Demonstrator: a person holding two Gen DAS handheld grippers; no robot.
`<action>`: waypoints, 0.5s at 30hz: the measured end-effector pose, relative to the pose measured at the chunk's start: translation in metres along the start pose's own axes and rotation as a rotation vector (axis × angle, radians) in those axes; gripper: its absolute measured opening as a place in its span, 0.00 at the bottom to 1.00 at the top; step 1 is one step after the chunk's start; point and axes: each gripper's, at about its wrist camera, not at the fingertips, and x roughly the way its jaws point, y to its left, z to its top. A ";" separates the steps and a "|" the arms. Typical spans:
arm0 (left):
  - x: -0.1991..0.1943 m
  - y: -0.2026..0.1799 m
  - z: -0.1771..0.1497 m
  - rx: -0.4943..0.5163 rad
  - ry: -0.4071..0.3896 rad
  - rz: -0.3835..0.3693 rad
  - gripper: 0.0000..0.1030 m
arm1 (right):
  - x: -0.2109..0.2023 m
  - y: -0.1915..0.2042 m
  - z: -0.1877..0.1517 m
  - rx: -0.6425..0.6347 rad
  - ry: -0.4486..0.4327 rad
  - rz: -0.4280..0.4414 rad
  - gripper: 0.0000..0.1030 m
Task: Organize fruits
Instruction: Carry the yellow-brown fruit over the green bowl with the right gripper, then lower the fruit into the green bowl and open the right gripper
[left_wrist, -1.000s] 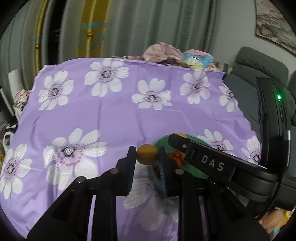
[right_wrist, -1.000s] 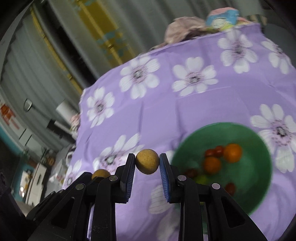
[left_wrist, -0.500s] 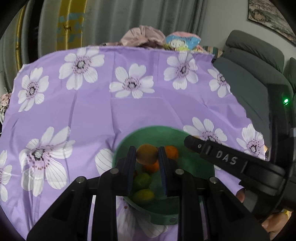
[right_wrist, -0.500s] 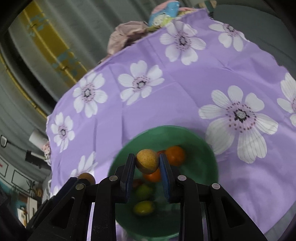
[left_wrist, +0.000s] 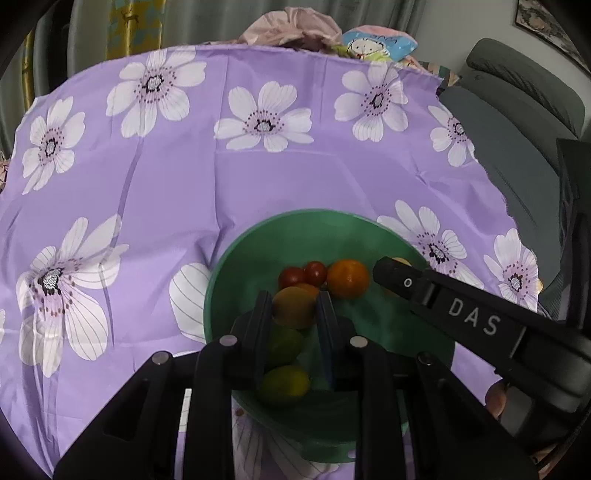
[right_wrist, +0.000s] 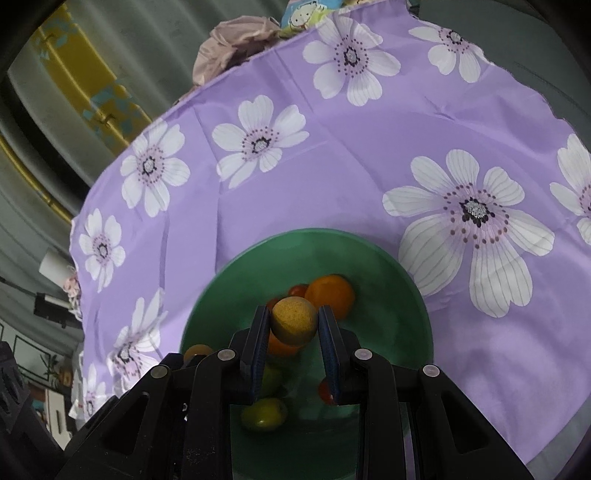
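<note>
A green bowl (left_wrist: 255, 254) sits on the purple flowered cloth and also shows in the right wrist view (right_wrist: 236, 277). It holds an orange (left_wrist: 348, 278), red cherry tomatoes (left_wrist: 303, 274) and yellow-green fruits (left_wrist: 284, 384). My left gripper (left_wrist: 293, 308) is shut on an orange-yellow round fruit (left_wrist: 293, 308), held over the bowl. My right gripper (right_wrist: 294, 326) is shut on a speckled yellow-brown round fruit (right_wrist: 294, 321), also held over the bowl. The right gripper's body (left_wrist: 469, 321) crosses the left wrist view at right.
The purple flowered cloth (left_wrist: 184, 177) covers the table. Pink fabric (left_wrist: 291, 31) and a cartoon-printed bag (left_wrist: 380, 42) lie at its far edge. A grey sofa (left_wrist: 517, 122) stands to the right. Curtains hang behind.
Both grippers have moved, with their fruits, from beside the bowl to directly above it. The bowl now fills the lower middle of both views.
</note>
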 end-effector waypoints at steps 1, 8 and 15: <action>0.002 0.000 0.000 -0.002 0.006 0.000 0.24 | 0.002 0.000 0.000 -0.001 0.005 -0.006 0.28; 0.015 0.004 -0.005 -0.013 0.060 -0.006 0.24 | 0.010 0.000 -0.001 -0.002 0.038 -0.022 0.28; 0.020 0.010 -0.008 -0.025 0.086 -0.011 0.24 | 0.016 0.001 -0.002 -0.012 0.062 -0.045 0.28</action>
